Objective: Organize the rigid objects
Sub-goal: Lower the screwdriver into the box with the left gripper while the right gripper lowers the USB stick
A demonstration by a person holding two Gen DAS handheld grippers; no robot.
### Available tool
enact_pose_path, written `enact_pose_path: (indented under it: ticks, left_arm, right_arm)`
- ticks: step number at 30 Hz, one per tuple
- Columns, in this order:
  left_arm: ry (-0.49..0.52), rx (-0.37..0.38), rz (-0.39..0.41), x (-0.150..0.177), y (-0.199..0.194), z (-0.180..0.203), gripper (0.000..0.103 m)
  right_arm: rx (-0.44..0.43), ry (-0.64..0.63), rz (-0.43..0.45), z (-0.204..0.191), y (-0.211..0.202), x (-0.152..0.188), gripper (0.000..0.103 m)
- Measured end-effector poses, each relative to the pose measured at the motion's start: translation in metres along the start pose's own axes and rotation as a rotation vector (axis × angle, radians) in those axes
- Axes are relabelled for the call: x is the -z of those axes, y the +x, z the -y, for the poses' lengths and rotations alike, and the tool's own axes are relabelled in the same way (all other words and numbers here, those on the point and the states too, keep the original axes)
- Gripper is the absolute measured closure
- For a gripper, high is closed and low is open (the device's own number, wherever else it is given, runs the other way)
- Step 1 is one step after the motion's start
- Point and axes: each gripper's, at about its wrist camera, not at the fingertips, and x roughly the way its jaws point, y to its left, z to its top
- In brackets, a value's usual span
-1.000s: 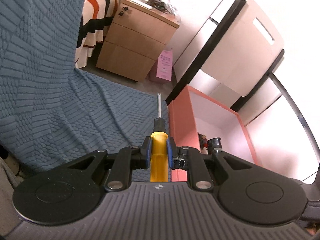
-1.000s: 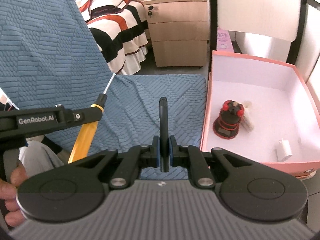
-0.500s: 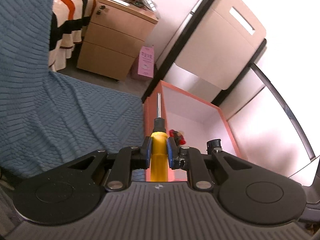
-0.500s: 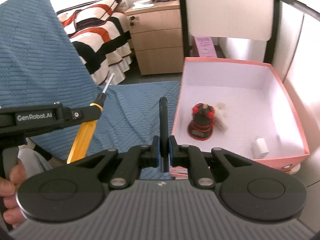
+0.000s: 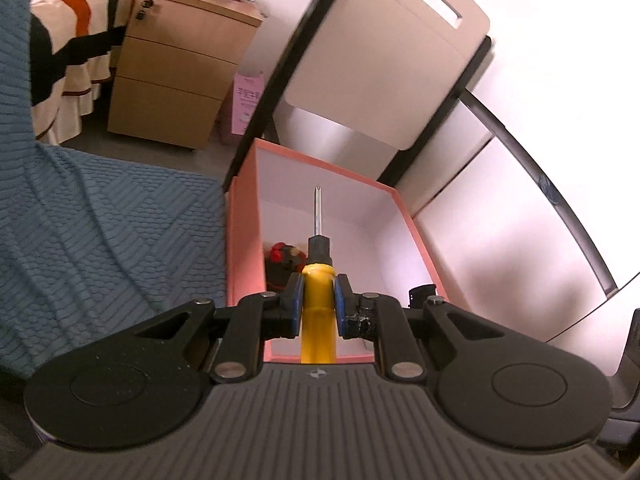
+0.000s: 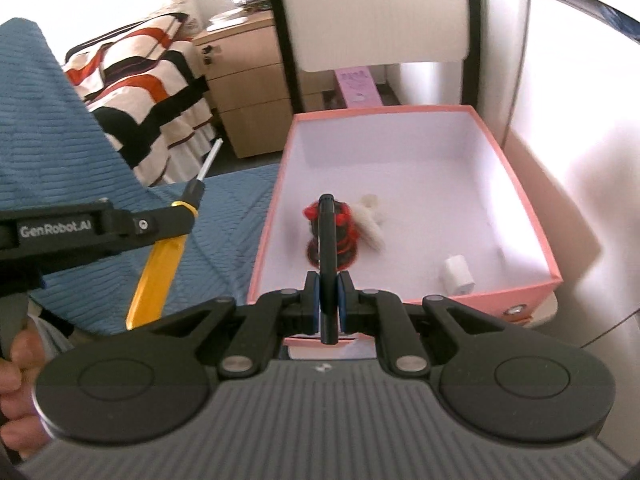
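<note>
Left gripper [image 5: 317,300]: blue pads [image 5: 295,300] clamped on both sides of the yellow handle of a screwdriver [image 5: 318,316]. Handle runs back under the gripper body; black collar and steel shaft point forward, tip seen against the far inner wall of the box. From the right wrist view the same screwdriver [image 6: 160,268] is held off to the left, tilted, over the blue blanket [image 6: 224,216], beside the box but outside its wall.

Right gripper [image 6: 327,296]: jaws narrow, pinching a thin black rod-like item [image 6: 326,264] that stands upright between the pads; what it is cannot be told. It sits above the near wall of the box.

Box [image 6: 524,208]: pink outside, white inside, open-topped, just right of the blanket edge. Contents:
- red-and-black toy [image 6: 344,236], left of centre, partly behind the black item; blurred
- white fluffy piece [image 6: 370,216], touching the toy on its right
- small white block [image 6: 457,274], near the front right corner, well apart from the toy

Left wrist view shows the toy [image 5: 282,258] low against the box's left wall [image 5: 244,240].

Beyond: wooden drawer unit [image 5: 172,80], striped bedding [image 6: 136,76], pink carton [image 5: 248,104] on the floor, white panel [image 5: 384,60] with black frame
</note>
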Motion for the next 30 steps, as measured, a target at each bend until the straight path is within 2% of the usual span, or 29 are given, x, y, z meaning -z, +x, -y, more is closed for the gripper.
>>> enact_pose_path:
  ticks: [6,16,30]
  left_arm:
    - [0.018,-0.001,-0.021,-0.007,0.030,0.013,0.084]
    - [0.043,-0.015,-0.104,-0.012,0.099,0.032,0.084]
    - [0.069,-0.015,-0.218,-0.021,0.183,0.041,0.084]
  right_arm:
    - [0.013,0.037,-0.005,0.026,0.010,-0.005,0.090]
    - [0.014,0.078,-0.043,0.068,0.049,-0.025,0.090]
    - [0.022,0.120,-0.140,0.114,0.114,-0.037,0.090]
